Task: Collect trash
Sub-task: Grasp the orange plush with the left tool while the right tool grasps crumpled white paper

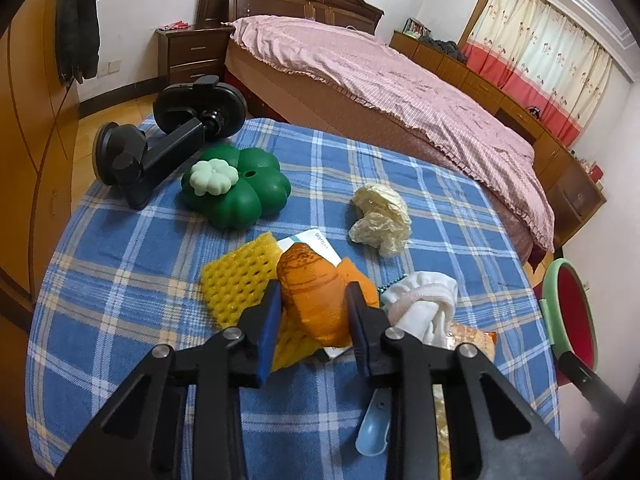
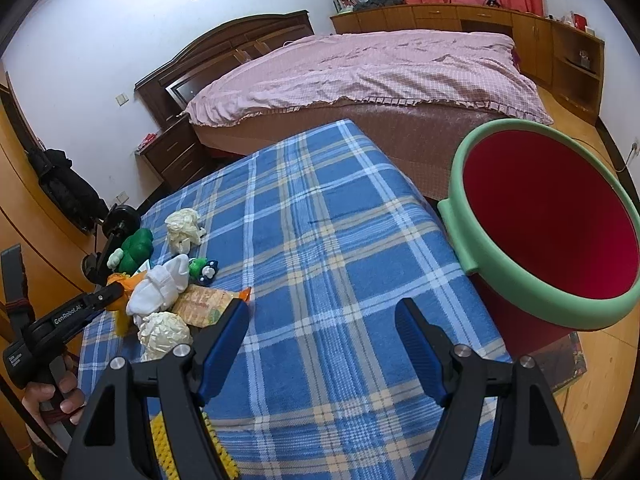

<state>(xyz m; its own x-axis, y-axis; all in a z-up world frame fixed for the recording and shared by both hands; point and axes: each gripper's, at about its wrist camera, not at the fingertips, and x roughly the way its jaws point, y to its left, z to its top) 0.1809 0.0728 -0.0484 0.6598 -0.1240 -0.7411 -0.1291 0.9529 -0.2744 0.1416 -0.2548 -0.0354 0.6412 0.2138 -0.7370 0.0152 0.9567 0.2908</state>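
My left gripper (image 1: 314, 292) is shut on an orange crumpled bag (image 1: 312, 292), held just above the blue plaid table (image 1: 120, 280); it also shows in the right wrist view (image 2: 116, 290). A yellow foam net (image 1: 236, 280), a white card and a white cloth (image 1: 424, 304) lie around it. A crumpled cream paper ball (image 1: 380, 220) lies further back. My right gripper (image 2: 322, 320) is open and empty over the table, left of the red bin with a green rim (image 2: 548, 232). Another cream paper ball (image 2: 164, 334) and a snack wrapper (image 2: 208, 304) lie near its left finger.
A green clover-shaped toy (image 1: 236, 188) and a black suction-cup mount (image 1: 160, 148) sit at the table's far left. A small green and white toy (image 2: 204, 268) lies by the cloth. A pink-covered bed (image 1: 400, 92) stands behind the table. A blue spoon (image 1: 374, 432) lies under my left gripper.
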